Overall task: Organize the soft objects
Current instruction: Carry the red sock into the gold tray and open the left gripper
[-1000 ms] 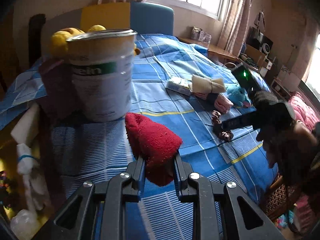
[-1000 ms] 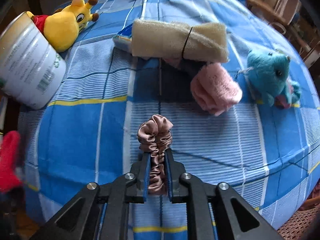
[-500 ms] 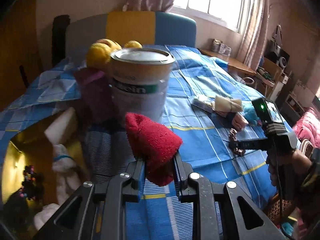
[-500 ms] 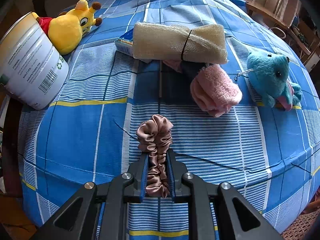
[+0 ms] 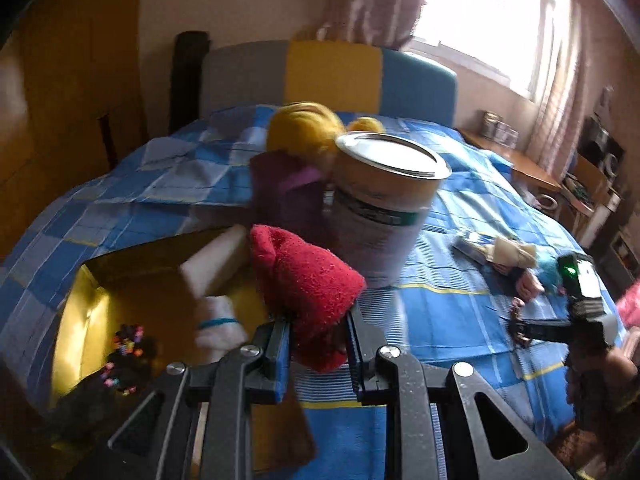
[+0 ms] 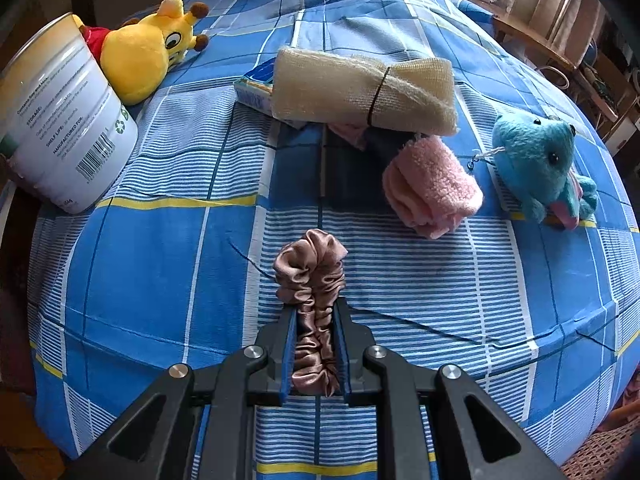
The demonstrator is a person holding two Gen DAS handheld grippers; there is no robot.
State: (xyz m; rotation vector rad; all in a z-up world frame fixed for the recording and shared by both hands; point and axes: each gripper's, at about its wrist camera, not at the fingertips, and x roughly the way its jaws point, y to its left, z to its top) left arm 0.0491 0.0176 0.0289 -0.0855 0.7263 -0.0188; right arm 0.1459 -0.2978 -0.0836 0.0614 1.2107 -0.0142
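My left gripper [image 5: 317, 322] is shut on a rolled red towel [image 5: 304, 280] and holds it in the air at the bed's left edge, beside an open yellow box [image 5: 80, 312]. The box holds a white rolled cloth [image 5: 218, 320], a white block [image 5: 212, 264] and a dark item with coloured beads [image 5: 128, 340]. My right gripper [image 6: 316, 320] is shut on a pink-brown satin scrunchie [image 6: 310, 280] just above the blue checked bedspread [image 6: 160, 272]. It shows at the right of the left wrist view [image 5: 520, 320].
A white tin can [image 6: 60, 132] stands at the bed's left, with a yellow plush giraffe [image 6: 144, 56] behind it. A beige tied cloth roll [image 6: 360, 92], a pink rolled towel [image 6: 432, 188] and a blue plush [image 6: 540, 168] lie further out. A headboard [image 5: 332, 76] and a window lie beyond.
My left gripper has swung left and back with the red towel, bringing the yellow box into view. My right gripper has lifted slightly with the scrunchie.
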